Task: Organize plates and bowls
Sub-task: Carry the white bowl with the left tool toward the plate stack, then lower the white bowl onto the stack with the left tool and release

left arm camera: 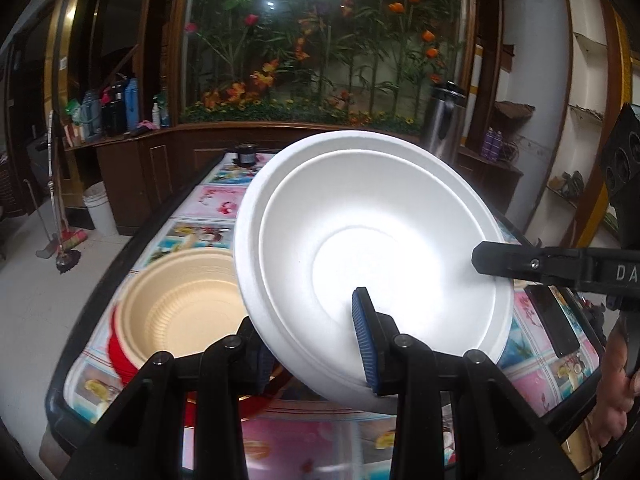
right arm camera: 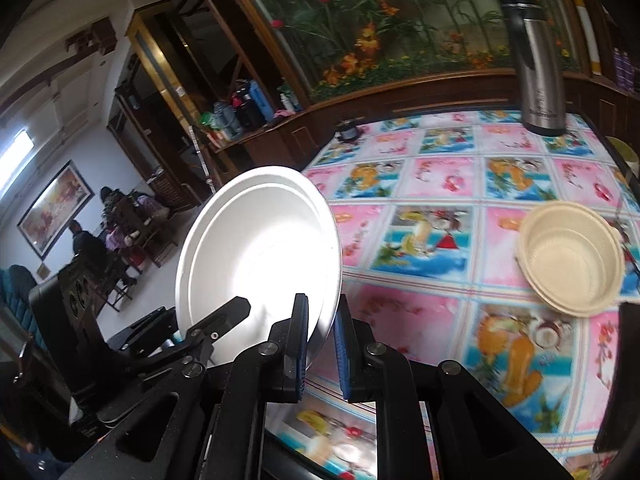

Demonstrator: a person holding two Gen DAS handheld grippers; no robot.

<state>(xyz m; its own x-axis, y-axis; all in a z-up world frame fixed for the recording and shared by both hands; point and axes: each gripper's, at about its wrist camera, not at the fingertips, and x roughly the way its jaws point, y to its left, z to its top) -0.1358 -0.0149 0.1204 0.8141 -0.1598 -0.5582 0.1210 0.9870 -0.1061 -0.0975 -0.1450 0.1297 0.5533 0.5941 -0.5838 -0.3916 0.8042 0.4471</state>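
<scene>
A white bowl [left arm camera: 372, 248] hangs tilted above the table, held by both grippers. My left gripper [left arm camera: 316, 344] is shut on its near rim, one blue pad inside the bowl. My right gripper [right arm camera: 322, 344] grips the opposite rim of the white bowl [right arm camera: 260, 248], its finger [left arm camera: 504, 262] reaching in from the right in the left wrist view. A tan bowl [left arm camera: 188, 304] sits in a red bowl [left arm camera: 120, 356] on the table at lower left. Two stacked cream bowls [right arm camera: 570, 256] stand at the right in the right wrist view.
The table [right arm camera: 440, 184] has a patterned pink and blue cloth. A steel thermos [right arm camera: 538, 64] stands at its far edge, a small dark jar [right arm camera: 347, 130] at the far left corner. A black phone [left arm camera: 552, 320] lies at the right.
</scene>
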